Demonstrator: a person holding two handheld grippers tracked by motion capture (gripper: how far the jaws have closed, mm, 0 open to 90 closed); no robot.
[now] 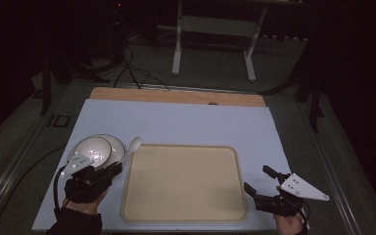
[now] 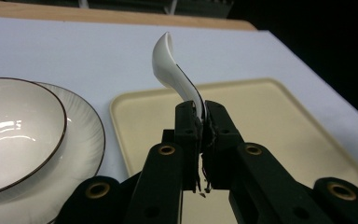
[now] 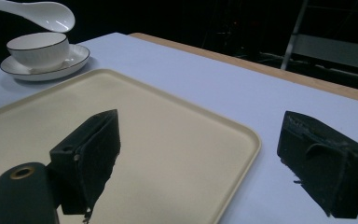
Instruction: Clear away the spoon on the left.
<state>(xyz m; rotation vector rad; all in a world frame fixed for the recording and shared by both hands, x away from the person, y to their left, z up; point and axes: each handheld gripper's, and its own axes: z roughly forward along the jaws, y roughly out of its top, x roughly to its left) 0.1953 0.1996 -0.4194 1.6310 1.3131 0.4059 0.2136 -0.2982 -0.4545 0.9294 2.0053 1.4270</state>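
A white ceramic spoon [image 2: 172,70] is held up off the table by its handle, my left gripper [image 2: 203,116] shut on it. In the high view the spoon [image 1: 132,145] points away from the left gripper [image 1: 117,168], beside a white bowl [image 1: 94,149] that sits on a white plate [image 1: 119,145]. A cream tray [image 1: 183,182] lies bare in the middle of the pale mat. My right gripper [image 1: 257,180] stands open at the tray's right edge with nothing between its jaws. The right gripper view shows the spoon [image 3: 37,12] hanging above the bowl [image 3: 38,49].
The pale mat [image 1: 186,122] covers most of the wooden table [image 1: 176,96]. Beyond the table stand a white metal frame [image 1: 214,34] and cables on the floor, in dim light.
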